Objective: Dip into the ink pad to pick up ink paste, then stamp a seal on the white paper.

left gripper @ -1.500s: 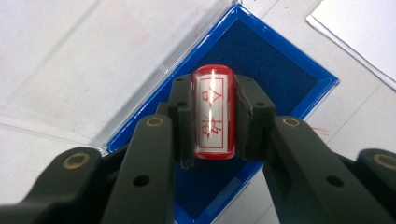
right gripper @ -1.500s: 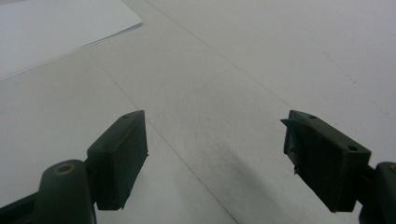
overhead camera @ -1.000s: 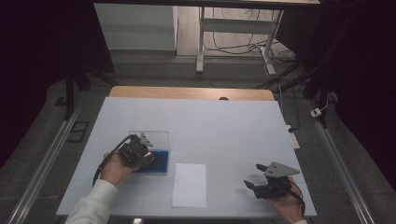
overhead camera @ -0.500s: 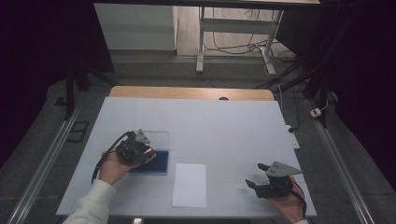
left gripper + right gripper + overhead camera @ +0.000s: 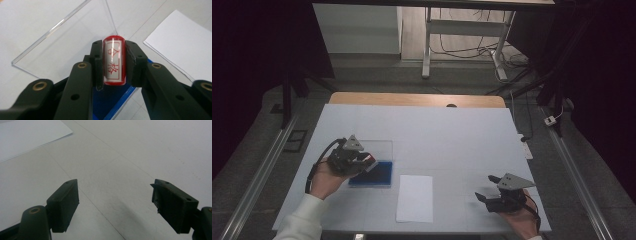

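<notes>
Above the blue ink pad (image 5: 373, 174), the left claw (image 5: 113, 62) is clamped on a red stamp (image 5: 113, 61), its two black jaws pressing the stamp's sides. In the left gripper view the stamp's end label faces the camera, white with red characters, and the pad's blue corner shows just beneath the jaws. A clear acrylic lid or tray (image 5: 65, 37) lies on the table (image 5: 452, 130) on the far side of the ink pad, touching or nearly touching it; I cannot tell which. Whether the stamp's printing face is touching the ink pad at this moment is hidden by the jaws and the stamp body.

To the right of the ink pad, close but apart, lies a white sheet of paper (image 5: 415, 198). It looks blank from above, with no mark that I can make out.

Well to the right of the ink pad, beyond the paper, the right claw (image 5: 113, 202) hangs low over bare table with its jaws spread wide and nothing between them.

My reading is that the work is at an early-to-middle stage: the stamp is picked up and at the ink pad for inking. Left to do, apparently, is carrying it over to the paper, pressing an impression, and setting the stamp down.
</notes>
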Demonstrator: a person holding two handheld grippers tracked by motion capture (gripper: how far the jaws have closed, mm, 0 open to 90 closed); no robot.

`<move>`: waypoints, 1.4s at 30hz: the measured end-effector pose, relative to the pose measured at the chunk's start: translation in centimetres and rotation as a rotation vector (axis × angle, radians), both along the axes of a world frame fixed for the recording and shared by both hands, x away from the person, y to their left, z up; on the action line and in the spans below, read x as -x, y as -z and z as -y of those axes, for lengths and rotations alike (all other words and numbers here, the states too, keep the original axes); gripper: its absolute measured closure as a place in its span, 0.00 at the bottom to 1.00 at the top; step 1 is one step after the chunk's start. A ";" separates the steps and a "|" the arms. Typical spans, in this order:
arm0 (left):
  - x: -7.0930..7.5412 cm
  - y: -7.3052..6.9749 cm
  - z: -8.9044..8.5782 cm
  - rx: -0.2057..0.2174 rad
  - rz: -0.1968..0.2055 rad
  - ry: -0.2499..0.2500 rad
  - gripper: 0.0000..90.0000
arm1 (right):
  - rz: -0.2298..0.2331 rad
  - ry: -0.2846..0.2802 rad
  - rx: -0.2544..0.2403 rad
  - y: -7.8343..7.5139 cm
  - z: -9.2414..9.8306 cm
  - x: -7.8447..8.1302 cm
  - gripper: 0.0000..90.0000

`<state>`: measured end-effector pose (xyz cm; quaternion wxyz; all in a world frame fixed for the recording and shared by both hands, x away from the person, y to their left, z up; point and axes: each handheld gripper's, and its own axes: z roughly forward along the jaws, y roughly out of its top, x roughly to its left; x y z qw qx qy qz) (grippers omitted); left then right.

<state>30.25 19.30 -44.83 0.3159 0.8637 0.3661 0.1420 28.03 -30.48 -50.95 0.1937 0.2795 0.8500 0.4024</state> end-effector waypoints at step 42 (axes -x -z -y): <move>0.9 -0.8 3.3 0.112 0.009 0.120 0.78 | 0.000 0.000 0.002 0.1 0.1 0.0 0.24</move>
